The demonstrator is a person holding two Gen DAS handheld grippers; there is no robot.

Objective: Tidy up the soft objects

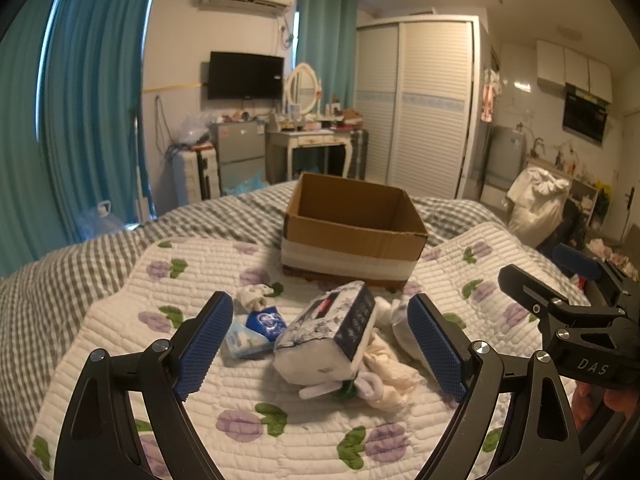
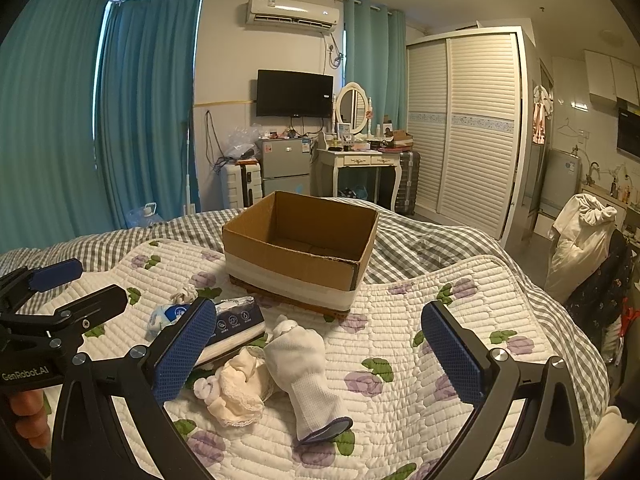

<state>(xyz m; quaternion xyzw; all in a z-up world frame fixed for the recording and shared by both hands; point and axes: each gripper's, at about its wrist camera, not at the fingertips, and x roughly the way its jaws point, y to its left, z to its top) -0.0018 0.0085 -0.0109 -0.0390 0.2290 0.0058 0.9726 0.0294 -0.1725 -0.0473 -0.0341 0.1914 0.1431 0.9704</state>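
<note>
On a flowered quilt (image 1: 200, 280) spread over a checked bed, an empty cardboard box (image 1: 352, 232) sits at the far side. Near it lies a small heap of soft things: a tissue pack (image 1: 332, 332), a blue packet (image 1: 266, 322) to its left, a white sock (image 2: 304, 368) and a cream cloth (image 2: 240, 392) to the right. The left gripper (image 1: 320, 344) hovers over the heap, jaws wide, holding nothing, the tissue pack between them. The right gripper (image 2: 316, 352) hovers just beside it, also wide and empty, with the sock between its fingers.
</note>
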